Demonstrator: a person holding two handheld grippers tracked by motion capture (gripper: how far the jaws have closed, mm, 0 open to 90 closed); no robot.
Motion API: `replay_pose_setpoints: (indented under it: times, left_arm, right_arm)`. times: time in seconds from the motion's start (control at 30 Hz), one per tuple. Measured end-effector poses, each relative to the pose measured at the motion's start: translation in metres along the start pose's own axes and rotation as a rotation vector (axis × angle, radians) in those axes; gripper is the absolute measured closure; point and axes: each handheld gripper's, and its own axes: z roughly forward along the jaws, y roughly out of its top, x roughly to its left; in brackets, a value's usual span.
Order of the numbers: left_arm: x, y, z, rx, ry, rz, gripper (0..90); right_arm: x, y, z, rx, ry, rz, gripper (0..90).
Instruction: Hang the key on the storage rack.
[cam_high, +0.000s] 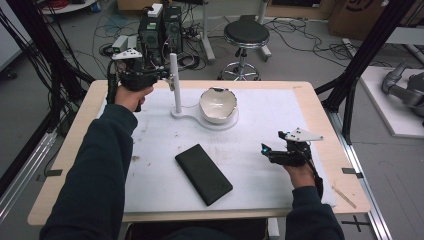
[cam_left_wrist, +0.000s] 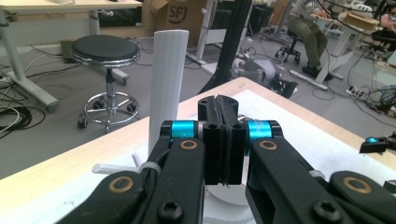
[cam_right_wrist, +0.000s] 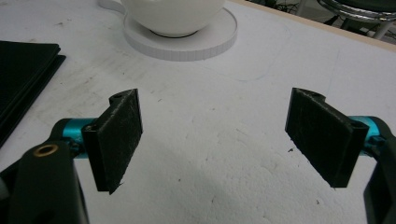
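Note:
A white stand has a tall upright post (cam_high: 174, 82) (cam_left_wrist: 167, 84) joined to a round base (cam_high: 220, 122) (cam_right_wrist: 187, 44). A white bowl (cam_high: 218, 104) (cam_right_wrist: 173, 14) sits on that base. My left gripper (cam_high: 169, 80) (cam_left_wrist: 219, 105) is at the far left of the table, raised beside the post near its upper part. Its jaws are pressed together with nothing between them. A flat black case (cam_high: 203, 173) (cam_right_wrist: 23, 79) lies on the white mat in front of the stand. My right gripper (cam_high: 265, 149) (cam_right_wrist: 231, 135) hovers low over the mat at the right, open and empty.
The white foam mat (cam_high: 260, 115) covers most of the wooden table (cam_high: 325, 115). Behind the table stand a black stool (cam_high: 245, 35) and computer boxes (cam_high: 160, 30) among cables. A black frame post (cam_high: 360, 60) rises at the right. A small white peg (cam_left_wrist: 112, 167) sticks out low on the stand.

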Motion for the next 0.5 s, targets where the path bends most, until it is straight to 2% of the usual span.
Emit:
replay_pose_setpoints:
  times: [0.23,0.3,0.33,0.4,0.47,0.5]
  left_arm:
    - [0.0081,-0.0019,0.0013,-0.022,-0.023,-0.072,88.5]
    - [0.0108,-0.0026,0.0019,-0.032,-0.023,-0.11,87.6]
    - [0.0101,-0.0028,0.003,-0.022,0.01,-0.11,87.6]
    - [0.0077,-0.0041,0.0058,0.007,0.057,-0.083,83.4]
    - [0.0061,-0.0053,0.0066,0.019,0.123,-0.055,72.2]
    - [0.0062,-0.0063,0.006,0.018,0.14,-0.049,63.1]
  right_arm:
    - [0.0004,-0.0004,0.0001,0.0,0.002,-0.002,19.0]
    - [0.0007,-0.0003,-0.0001,0.001,0.003,0.0,19.0]
    - [0.0007,-0.0003,-0.0001,0.001,0.003,0.0,19.0]
    - [0.0013,-0.0004,-0.0001,0.005,0.006,0.005,19.0]
    - [0.0011,-0.0006,0.0,0.008,0.006,0.002,19.0]
    - [0.0011,-0.0005,-0.0002,0.006,0.005,0.004,19.0]
